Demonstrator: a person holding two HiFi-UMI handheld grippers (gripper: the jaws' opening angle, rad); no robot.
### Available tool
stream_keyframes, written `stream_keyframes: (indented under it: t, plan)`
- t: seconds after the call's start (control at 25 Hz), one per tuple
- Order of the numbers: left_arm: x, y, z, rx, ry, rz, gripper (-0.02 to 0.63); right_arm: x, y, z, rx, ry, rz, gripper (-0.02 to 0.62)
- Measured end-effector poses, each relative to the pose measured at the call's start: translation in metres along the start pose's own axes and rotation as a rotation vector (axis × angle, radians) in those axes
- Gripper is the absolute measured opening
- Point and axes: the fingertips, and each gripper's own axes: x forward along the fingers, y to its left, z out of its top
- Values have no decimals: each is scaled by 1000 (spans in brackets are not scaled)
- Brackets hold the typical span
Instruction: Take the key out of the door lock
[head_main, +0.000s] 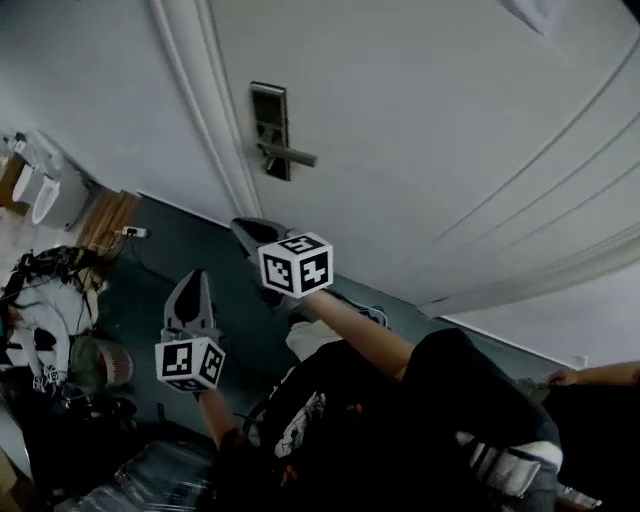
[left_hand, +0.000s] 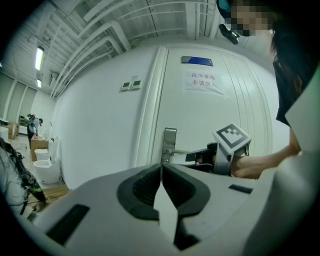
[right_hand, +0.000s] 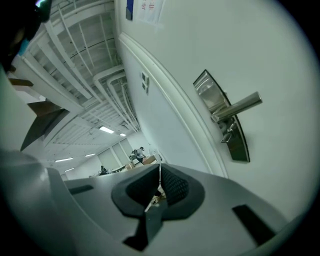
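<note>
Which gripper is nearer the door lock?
Right. The right gripper points at the door lock from close by, not touching; the left gripper is farther back.

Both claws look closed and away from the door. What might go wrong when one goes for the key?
The key looks small and sits right under the lever handle, so the right gripper may bump the handle instead. Its jaws are shut and must open first, or they would likely just push the key.
</note>
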Motion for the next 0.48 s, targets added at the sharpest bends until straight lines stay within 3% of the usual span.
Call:
stream_keyframes:
  t: [0.28, 0.4, 0.48]
  plan:
    - [69, 36, 22, 34, -32, -59, 18, 35, -70, -2, 187, 22, -125, 8]
    - [94, 33, 27, 47, -29, -110, 18, 34, -96, 3, 253, -1, -151, 80]
    - [107, 31, 22, 58, -8, -137, 18, 36, -110, 6, 291, -32, -159, 80]
